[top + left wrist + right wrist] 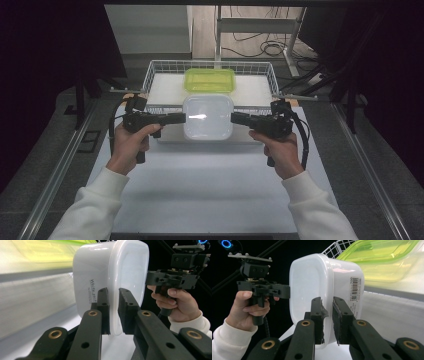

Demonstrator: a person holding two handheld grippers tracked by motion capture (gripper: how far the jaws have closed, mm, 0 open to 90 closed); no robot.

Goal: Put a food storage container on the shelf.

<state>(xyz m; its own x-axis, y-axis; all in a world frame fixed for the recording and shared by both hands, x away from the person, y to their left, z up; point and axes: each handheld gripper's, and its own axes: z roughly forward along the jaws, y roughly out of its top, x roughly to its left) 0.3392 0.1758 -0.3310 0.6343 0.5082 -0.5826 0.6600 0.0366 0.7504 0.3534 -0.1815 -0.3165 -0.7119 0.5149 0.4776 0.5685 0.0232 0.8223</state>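
On the white container (110, 277), side print reads "White pack"; barcode opposite.

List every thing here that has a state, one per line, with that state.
White container: lid on, gripped at both side rims.
Green container: lid on, sitting in the wire basket, untouched.
Left gripper: shut on the white container's lid rim.
Right gripper: shut on the white container's lid rim at the opposite side.
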